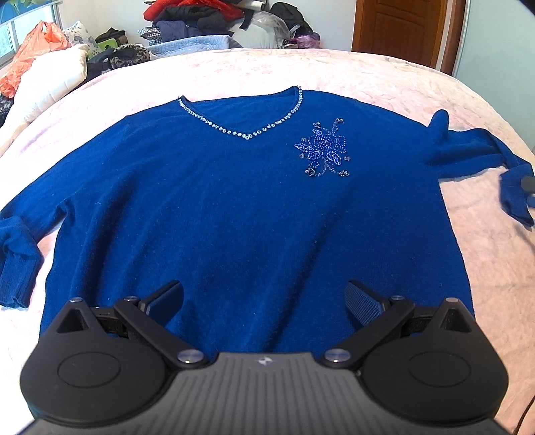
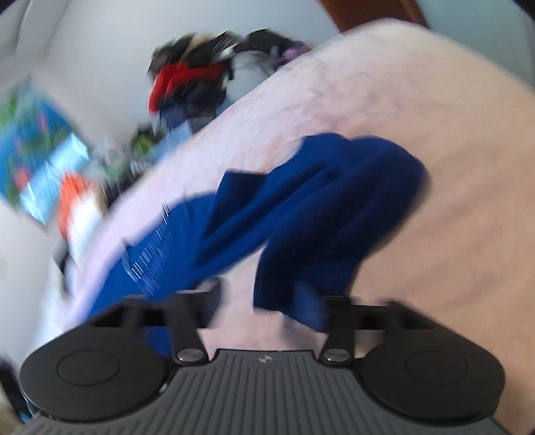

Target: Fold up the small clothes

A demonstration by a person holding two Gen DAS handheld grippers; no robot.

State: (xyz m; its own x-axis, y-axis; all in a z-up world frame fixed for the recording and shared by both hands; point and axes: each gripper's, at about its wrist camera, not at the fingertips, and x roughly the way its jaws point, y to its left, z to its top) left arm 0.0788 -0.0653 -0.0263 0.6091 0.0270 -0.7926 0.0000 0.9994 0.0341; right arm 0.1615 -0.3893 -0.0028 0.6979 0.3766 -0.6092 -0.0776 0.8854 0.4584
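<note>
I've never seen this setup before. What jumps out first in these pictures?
A bright blue sweater lies spread front-up across a pale pink bed cover, with a beaded flower on its chest. The open left gripper hovers over its hem. Behind the bed sits a heap of clothes.

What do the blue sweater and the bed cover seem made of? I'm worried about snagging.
Blue sweater: looks like soft knit, maybe wool blend, matte and fuzzy, with shiny beads along the neckline. Bed cover: apparently a plush pink fabric with a crinkled, faintly mottled surface.
</note>
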